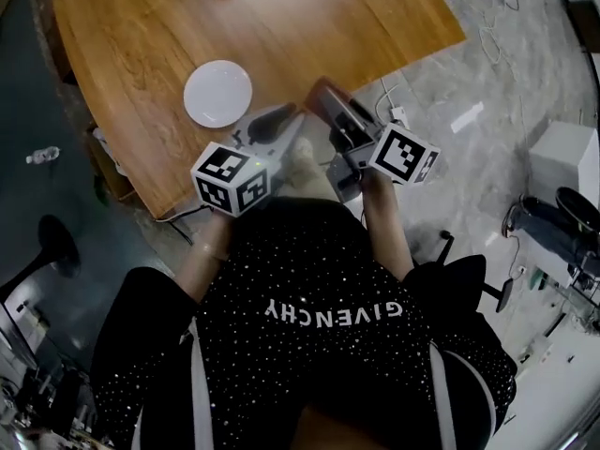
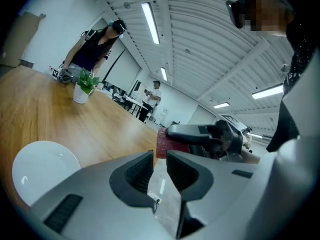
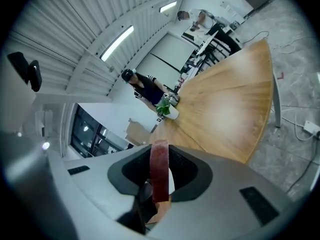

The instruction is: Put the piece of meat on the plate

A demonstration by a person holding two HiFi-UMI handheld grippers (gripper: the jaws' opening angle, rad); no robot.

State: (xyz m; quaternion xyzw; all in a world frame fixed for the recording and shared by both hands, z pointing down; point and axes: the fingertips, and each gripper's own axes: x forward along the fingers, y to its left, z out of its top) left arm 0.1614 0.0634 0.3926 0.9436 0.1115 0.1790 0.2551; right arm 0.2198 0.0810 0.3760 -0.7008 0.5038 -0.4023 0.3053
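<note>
The meat point(image 3: 159, 169), a thin dark-red slice, stands on edge between the jaws of my right gripper point(image 3: 160, 179), which is shut on it. In the head view that gripper point(image 1: 330, 101) holds the meat point(image 1: 319, 94) at the near edge of the wooden table point(image 1: 281, 17). A white plate point(image 1: 217, 93) lies empty on the table, to the left of the meat. My left gripper point(image 1: 279, 117) sits just right of the plate with its jaws a little apart and nothing between them. In the left gripper view the plate point(image 2: 42, 169) shows at lower left and the meat point(image 2: 167, 143) just ahead.
A potted plant point(image 2: 85, 86) stands at the table's far end, where a person point(image 2: 95, 46) is standing. Cables point(image 1: 487, 36) and a white box point(image 1: 562, 162) lie on the grey floor to the right. A dark stool base point(image 1: 52, 242) is on the left.
</note>
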